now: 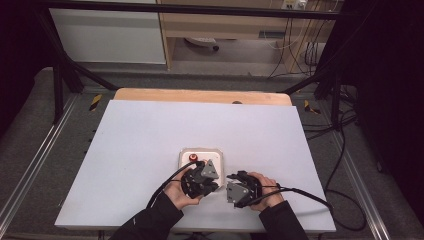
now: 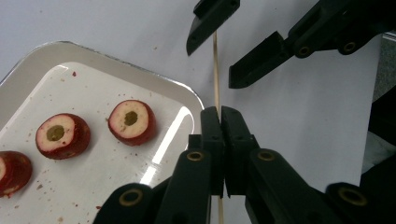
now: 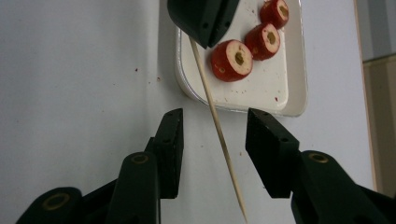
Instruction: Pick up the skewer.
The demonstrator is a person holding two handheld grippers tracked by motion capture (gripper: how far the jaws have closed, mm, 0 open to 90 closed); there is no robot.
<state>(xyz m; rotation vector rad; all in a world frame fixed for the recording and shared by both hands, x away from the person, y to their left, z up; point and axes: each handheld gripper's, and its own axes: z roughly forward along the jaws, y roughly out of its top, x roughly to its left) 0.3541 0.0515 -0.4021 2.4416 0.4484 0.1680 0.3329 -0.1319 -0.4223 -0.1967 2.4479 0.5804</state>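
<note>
A thin wooden skewer [image 2: 215, 70] sticks out of my left gripper [image 2: 220, 109], whose jaws are shut on it. My right gripper [image 3: 213, 116] is open, its jaws either side of the skewer [image 3: 219, 133] with gaps on both sides. Three red-skinned fruit slices with pale flesh and cored centres [image 3: 232, 60] [image 3: 264, 41] [image 3: 275, 11] lie on a white tray [image 3: 280, 86]. From above, the left gripper [image 1: 212, 185] sits at the tray's [image 1: 202, 152] near edge, facing the right gripper [image 1: 231, 181]. In the left gripper view the right gripper [image 2: 212, 65] brackets the skewer's far end.
The tray sits on a pale sheet covering the table [image 1: 150, 130]. A wooden strip [image 1: 200, 95] borders the far edge. Black frame bars [image 1: 65, 65] and cables [image 1: 340, 150] surround the table.
</note>
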